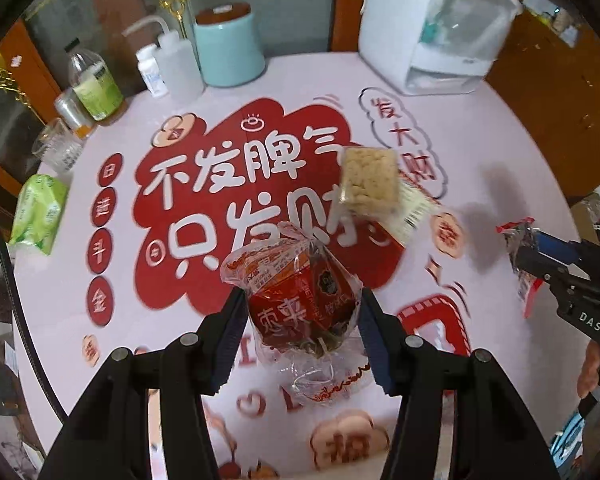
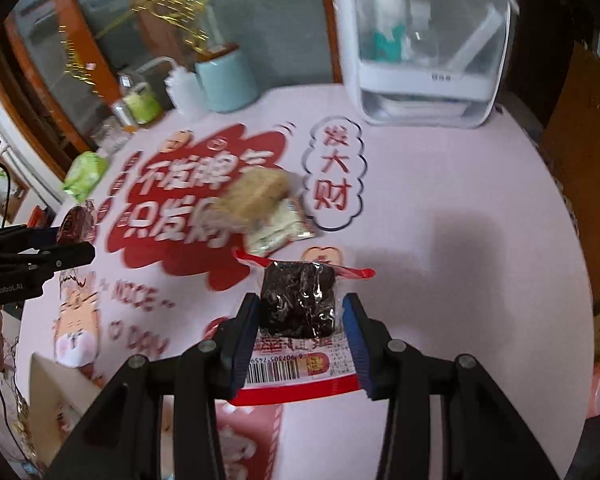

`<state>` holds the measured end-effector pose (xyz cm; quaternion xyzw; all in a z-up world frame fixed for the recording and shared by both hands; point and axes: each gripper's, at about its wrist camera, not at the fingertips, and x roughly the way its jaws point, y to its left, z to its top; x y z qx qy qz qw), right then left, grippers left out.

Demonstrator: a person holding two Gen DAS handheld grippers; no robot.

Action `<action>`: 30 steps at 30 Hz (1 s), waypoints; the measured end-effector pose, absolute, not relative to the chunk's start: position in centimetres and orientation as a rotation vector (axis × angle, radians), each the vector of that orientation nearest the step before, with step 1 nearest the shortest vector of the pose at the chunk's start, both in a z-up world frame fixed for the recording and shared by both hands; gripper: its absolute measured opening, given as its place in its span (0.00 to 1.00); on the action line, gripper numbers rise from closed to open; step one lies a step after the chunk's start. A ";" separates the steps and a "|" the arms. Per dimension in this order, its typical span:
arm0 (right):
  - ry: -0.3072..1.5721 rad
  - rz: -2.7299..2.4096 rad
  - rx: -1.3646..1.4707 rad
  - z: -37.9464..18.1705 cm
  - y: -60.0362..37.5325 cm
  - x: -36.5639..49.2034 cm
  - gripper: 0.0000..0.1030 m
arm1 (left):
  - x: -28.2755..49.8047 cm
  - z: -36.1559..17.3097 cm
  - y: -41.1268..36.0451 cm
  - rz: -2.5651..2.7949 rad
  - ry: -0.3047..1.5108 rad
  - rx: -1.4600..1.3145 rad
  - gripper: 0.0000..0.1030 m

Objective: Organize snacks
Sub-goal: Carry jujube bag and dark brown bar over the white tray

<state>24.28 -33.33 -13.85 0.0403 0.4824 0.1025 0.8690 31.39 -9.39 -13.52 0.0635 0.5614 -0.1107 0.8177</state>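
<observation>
My left gripper is shut on a red snack pack in clear wrap, held above the table. My right gripper is shut on a dark snack bar in a red-edged clear wrapper, also lifted off the table. In the left wrist view the right gripper shows at the right edge with its wrapper. In the right wrist view the left gripper shows at the left edge. A beige crispy snack block lies on the tablecloth over a pale packet; the right wrist view shows that block blurred.
A round table with a pink and red printed cloth. At the back stand a white lidded container, a teal canister, a squeeze bottle and other bottles. A green tissue pack lies at the left edge.
</observation>
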 end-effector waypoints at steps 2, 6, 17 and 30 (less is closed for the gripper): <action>0.985 0.232 0.082 -12.3 -32.6 22.4 0.41 | 29.1 -11.8 -8.6 -0.249 1.185 0.117 0.52; 0.913 0.254 0.065 -8.9 -30.8 17.6 0.41 | 24.5 -9.2 -7.0 -0.249 1.177 0.111 0.52; 0.788 0.352 0.109 -3.9 -27.2 6.8 0.42 | 11.8 -3.7 -3.2 -0.248 1.063 0.098 0.53; 0.863 0.427 0.091 -7.3 -22.1 -0.4 0.43 | 2.2 -5.4 -1.0 -0.125 0.984 0.086 0.53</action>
